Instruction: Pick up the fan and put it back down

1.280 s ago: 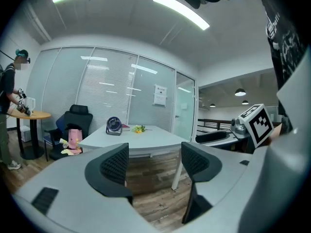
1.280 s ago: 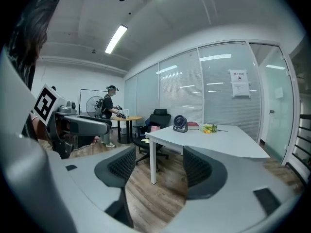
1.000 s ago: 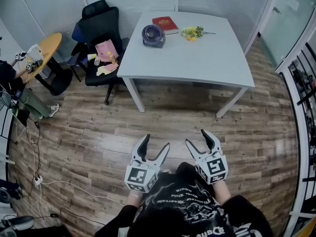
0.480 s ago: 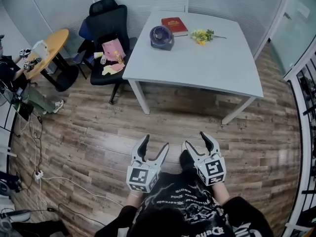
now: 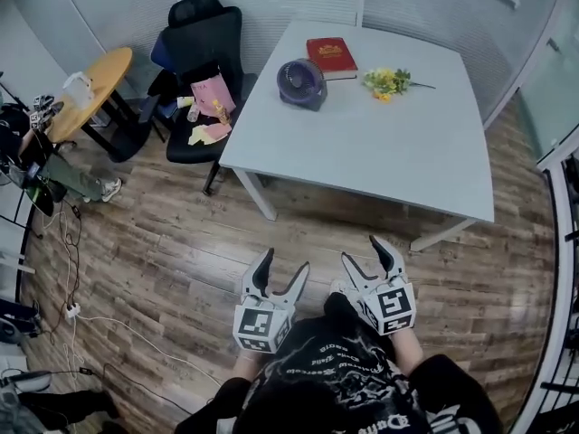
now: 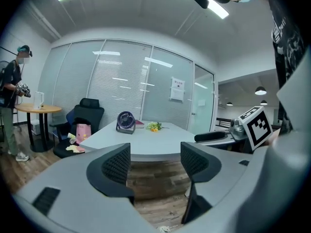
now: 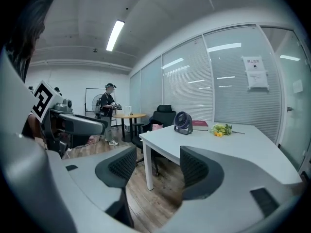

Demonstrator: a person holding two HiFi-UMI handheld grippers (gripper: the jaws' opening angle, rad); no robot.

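Note:
A small dark purple fan [image 5: 302, 82] stands upright on the far left part of a white table [image 5: 398, 156]. It also shows small in the left gripper view, fan [image 6: 125, 121], and in the right gripper view, fan [image 7: 182, 122]. My left gripper [image 5: 286, 269] and right gripper [image 5: 360, 254] hover over the wooden floor, well short of the table. Both are open with nothing between the jaws. The same open gap shows at the left gripper [image 6: 154, 164] and the right gripper [image 7: 156, 168].
A red book [image 5: 331, 56] and yellow flowers [image 5: 387, 81] lie on the table beyond the fan. A black office chair [image 5: 199, 70] with papers stands left of the table, a round wooden table [image 5: 89, 89] further left. A person [image 7: 108, 109] stands there. Cables [image 5: 109, 325] cross the floor.
The table, fan and chair have shifted right and grown larger in the head view as I came closer. Both grippers stay low in front of me, jaws unchanged.

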